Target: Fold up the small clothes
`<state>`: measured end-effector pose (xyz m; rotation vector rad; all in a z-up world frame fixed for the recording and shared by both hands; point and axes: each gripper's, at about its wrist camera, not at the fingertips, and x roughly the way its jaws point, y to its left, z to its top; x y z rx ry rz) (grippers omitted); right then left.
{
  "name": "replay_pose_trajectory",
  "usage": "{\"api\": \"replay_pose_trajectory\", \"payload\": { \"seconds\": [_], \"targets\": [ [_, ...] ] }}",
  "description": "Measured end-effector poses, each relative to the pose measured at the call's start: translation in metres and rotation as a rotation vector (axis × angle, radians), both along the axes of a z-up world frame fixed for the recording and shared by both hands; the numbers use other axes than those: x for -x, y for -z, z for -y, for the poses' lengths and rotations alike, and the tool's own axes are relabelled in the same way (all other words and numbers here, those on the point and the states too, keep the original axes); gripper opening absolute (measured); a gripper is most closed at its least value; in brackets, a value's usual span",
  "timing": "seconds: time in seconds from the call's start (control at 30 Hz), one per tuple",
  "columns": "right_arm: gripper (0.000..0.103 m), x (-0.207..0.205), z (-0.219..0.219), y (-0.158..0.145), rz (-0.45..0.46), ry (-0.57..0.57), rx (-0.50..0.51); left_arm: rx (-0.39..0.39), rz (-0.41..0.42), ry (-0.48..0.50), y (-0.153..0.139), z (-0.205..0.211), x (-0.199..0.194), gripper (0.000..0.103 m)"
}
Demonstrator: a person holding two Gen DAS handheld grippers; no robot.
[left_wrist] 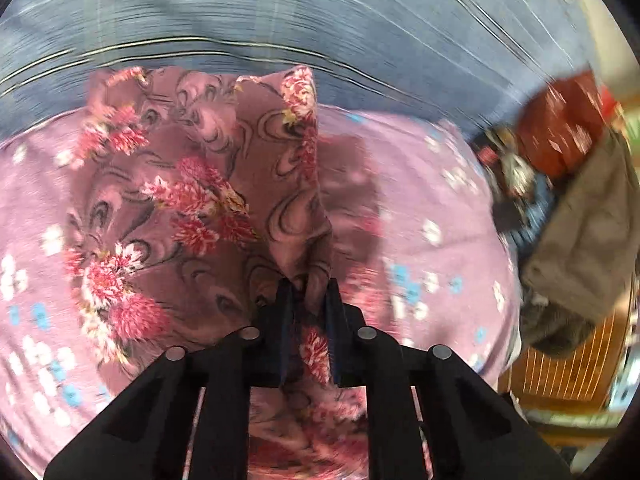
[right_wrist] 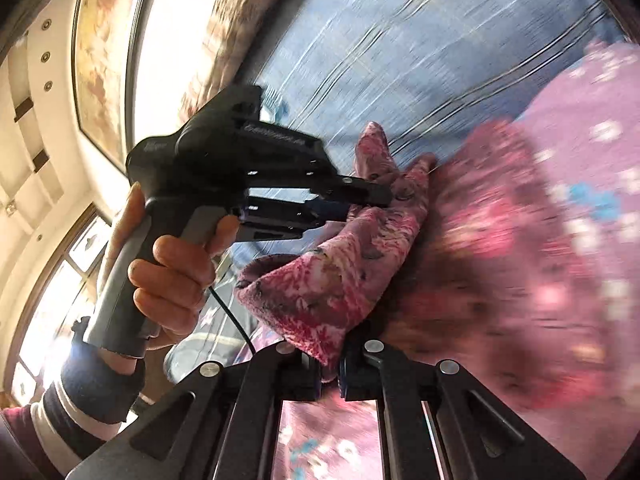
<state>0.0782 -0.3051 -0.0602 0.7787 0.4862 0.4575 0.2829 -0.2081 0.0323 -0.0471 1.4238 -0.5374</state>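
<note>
A mauve garment with red and pink flowers [left_wrist: 160, 208] lies on a lighter pink sheet dotted with small flowers [left_wrist: 420, 184]. My left gripper [left_wrist: 310, 296] points steeply down and is shut on a raised fold of that garment, which rises between its jaws. In the right wrist view the same flowered garment [right_wrist: 332, 276] hangs bunched up, and my right gripper [right_wrist: 330, 364] is shut on its lower corner. The left gripper [right_wrist: 384, 196], held in a person's hand [right_wrist: 168, 272], pinches the cloth higher up there. Both views are blurred.
A blue-grey striped cover [left_wrist: 320, 20] spreads behind the pink sheet. At the right edge lie a red cloth [left_wrist: 560, 120], a brown-grey garment [left_wrist: 584, 240] and a wooden slatted surface [left_wrist: 560, 360]. A bright window [right_wrist: 176, 40] and ceiling show at left in the right wrist view.
</note>
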Motion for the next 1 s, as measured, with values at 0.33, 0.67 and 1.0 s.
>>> {"api": "replay_pose_trajectory", "payload": {
  "seconds": [0.33, 0.67, 1.0],
  "targets": [
    [0.032, 0.026, 0.054, 0.009, -0.15, 0.108, 0.031, 0.354, 0.075, -0.189, -0.014, -0.098, 0.004, 0.07],
    [0.057, -0.11, 0.036, -0.045, -0.244, 0.106, 0.157, 0.348, -0.032, -0.399, 0.058, -0.186, -0.002, 0.08],
    [0.01, -0.125, 0.061, -0.061, -0.165, 0.141, 0.145, 0.287, 0.077, -0.309, 0.046, -0.158, -0.003, 0.08]
  ]
}}
